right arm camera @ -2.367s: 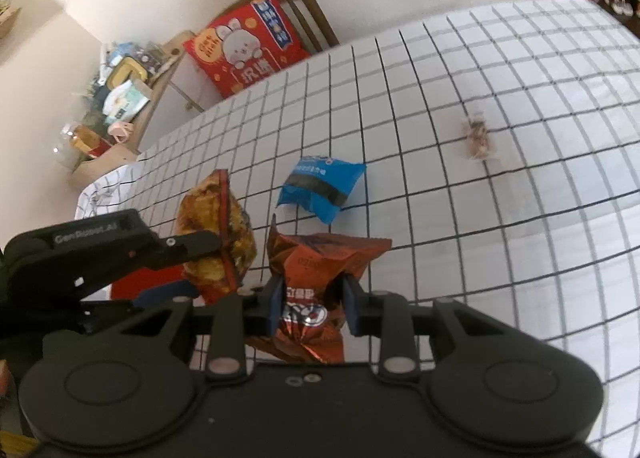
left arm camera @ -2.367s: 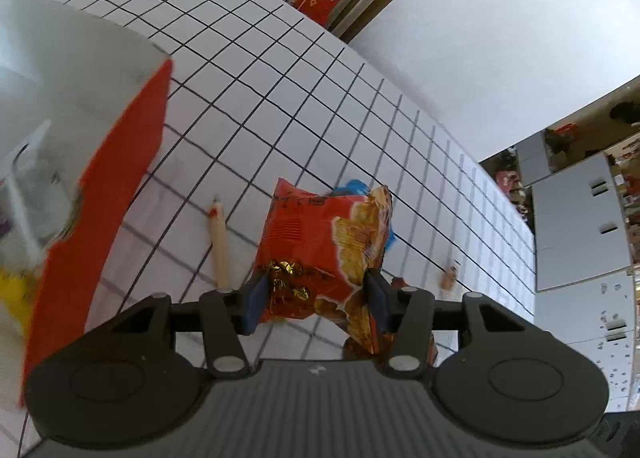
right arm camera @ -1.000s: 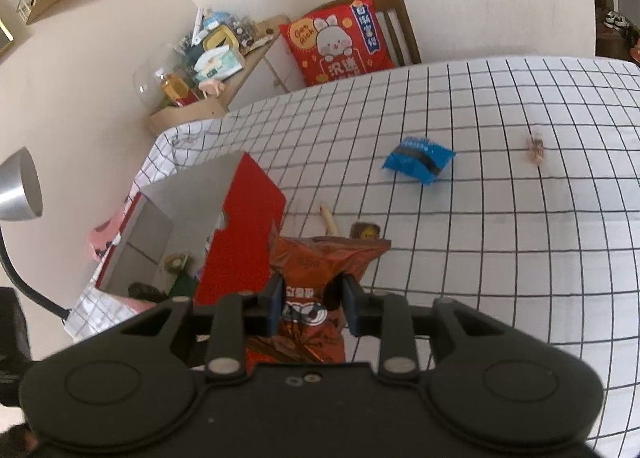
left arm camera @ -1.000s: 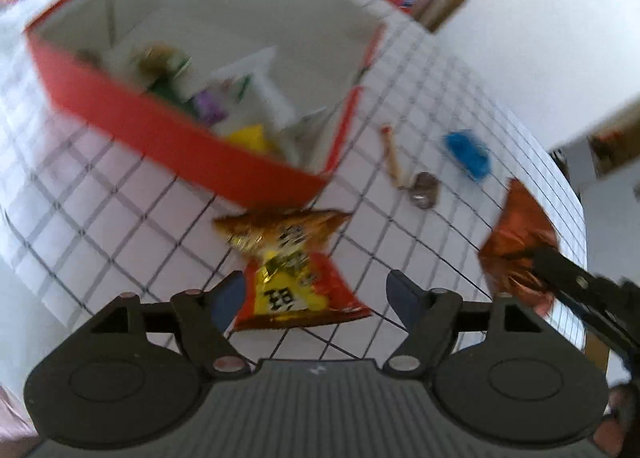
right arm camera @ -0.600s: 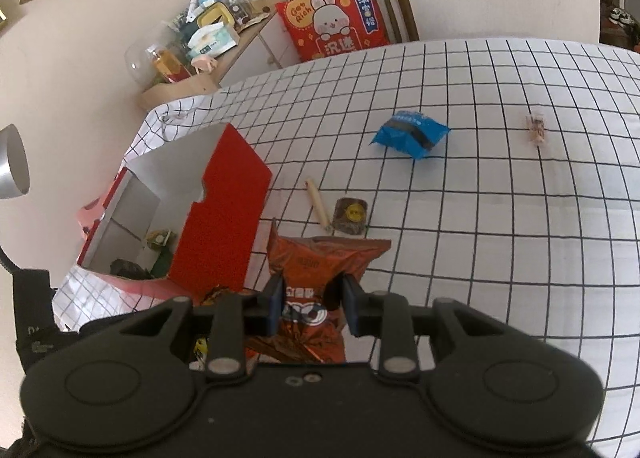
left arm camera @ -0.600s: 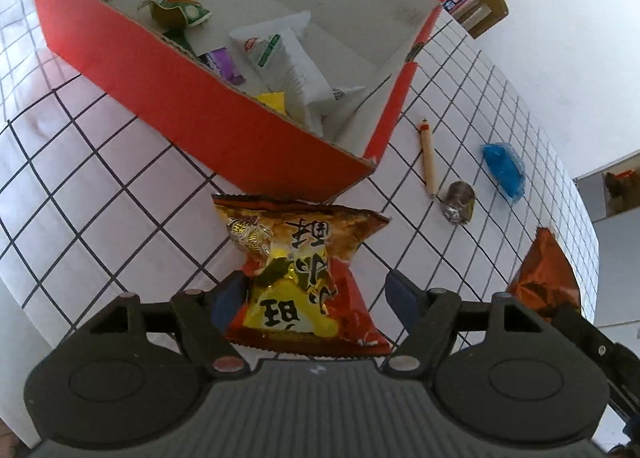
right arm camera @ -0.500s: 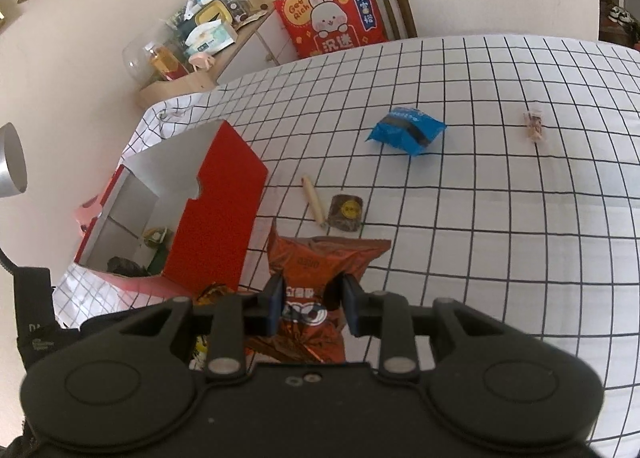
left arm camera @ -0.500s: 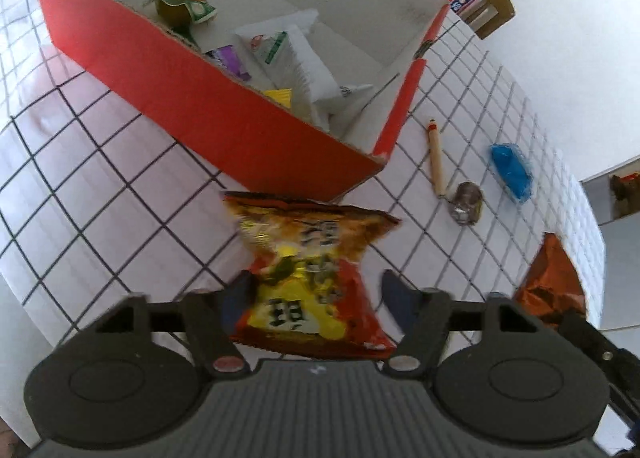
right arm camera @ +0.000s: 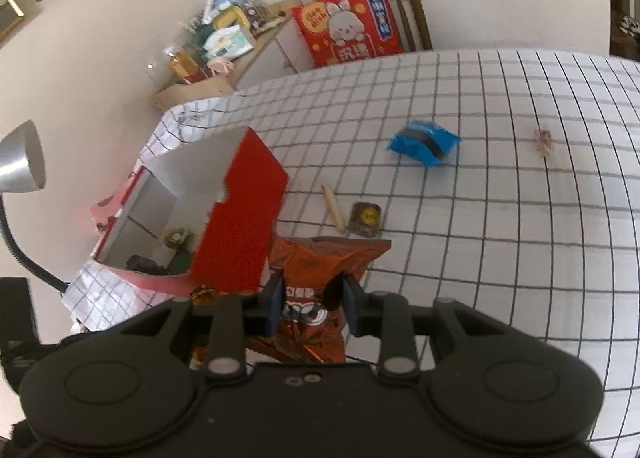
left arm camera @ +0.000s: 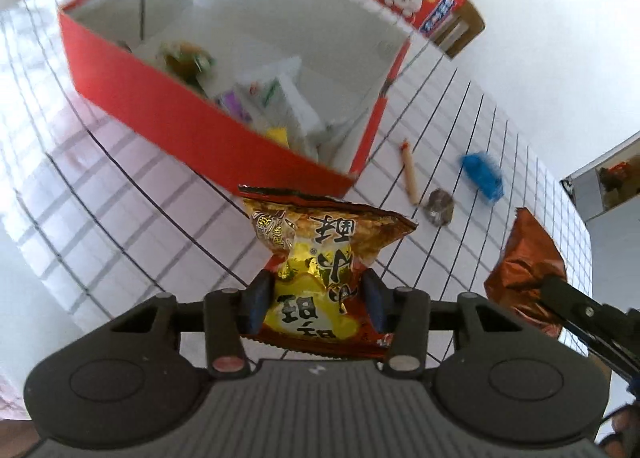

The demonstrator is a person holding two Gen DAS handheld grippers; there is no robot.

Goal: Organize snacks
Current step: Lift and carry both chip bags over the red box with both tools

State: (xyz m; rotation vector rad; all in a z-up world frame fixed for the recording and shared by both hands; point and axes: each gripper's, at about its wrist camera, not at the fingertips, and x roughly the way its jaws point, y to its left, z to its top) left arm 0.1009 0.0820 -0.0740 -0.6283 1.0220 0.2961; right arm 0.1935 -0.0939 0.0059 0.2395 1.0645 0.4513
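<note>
My left gripper (left arm camera: pixel 316 300) is shut on a red and yellow chip bag (left arm camera: pixel 320 254), held above the checked tablecloth just in front of the open red box (left arm camera: pixel 200 129). The box holds several small snack packs. My right gripper (right arm camera: pixel 312 302) is shut on an orange-brown snack bag (right arm camera: pixel 320 270), held to the right of the red box (right arm camera: pixel 240 217); this bag also shows at the right of the left wrist view (left arm camera: pixel 524 266).
On the tablecloth lie a thin snack stick (right arm camera: pixel 334 205), a small brown round pack (right arm camera: pixel 365 217), a blue packet (right arm camera: pixel 424 143) and a small wrapped candy (right arm camera: pixel 543 141). A chair with a red rabbit cushion (right arm camera: pixel 348 33) stands at the far edge. A lamp (right arm camera: pixel 20 161) is left.
My left gripper opened wide around the chip bag, then closed on it and came nearer the box. The right gripper kept its bag and moved slightly closer to the box.
</note>
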